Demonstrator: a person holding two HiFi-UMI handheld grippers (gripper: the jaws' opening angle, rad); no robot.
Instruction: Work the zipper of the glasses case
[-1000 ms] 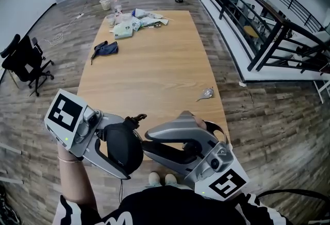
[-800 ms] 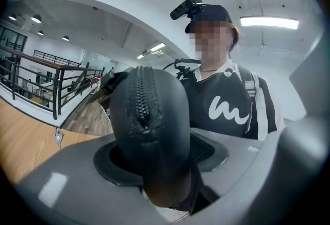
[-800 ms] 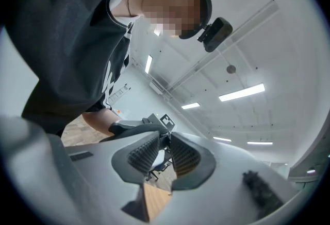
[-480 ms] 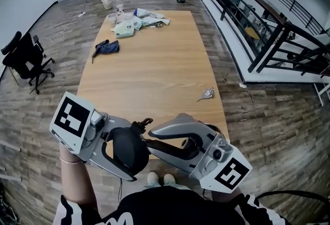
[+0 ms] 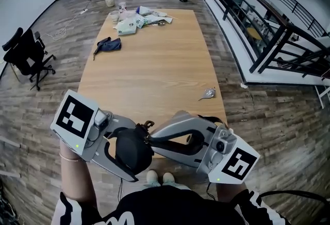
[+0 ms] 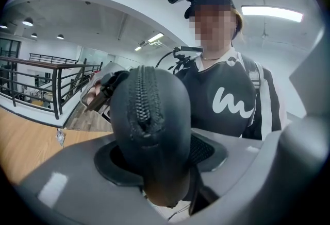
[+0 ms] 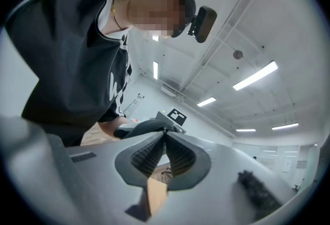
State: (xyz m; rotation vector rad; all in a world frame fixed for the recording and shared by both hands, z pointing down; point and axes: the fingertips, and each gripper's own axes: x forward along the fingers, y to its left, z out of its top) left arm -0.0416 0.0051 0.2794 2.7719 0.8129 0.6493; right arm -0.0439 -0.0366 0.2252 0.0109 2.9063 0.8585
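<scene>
Now the left gripper point(image 5: 135, 153) is clamped on the black case point(image 6: 149, 121) above the table point(image 5: 154, 64) edge. Right gripper point(image 5: 149, 136) jaws pinch together on its zipper pull point(image 5: 146, 126).

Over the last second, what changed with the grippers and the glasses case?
The right gripper swung its rear outward to the right, and its jaws stayed pinched at the zipper pull. The left gripper stayed clamped on the black oval glasses case.

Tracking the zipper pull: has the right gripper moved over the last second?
Yes. In the head view, the right gripper, shut on the zipper pull, has swung up and right, its marker cube nearer the crumpled wrapper.
</scene>
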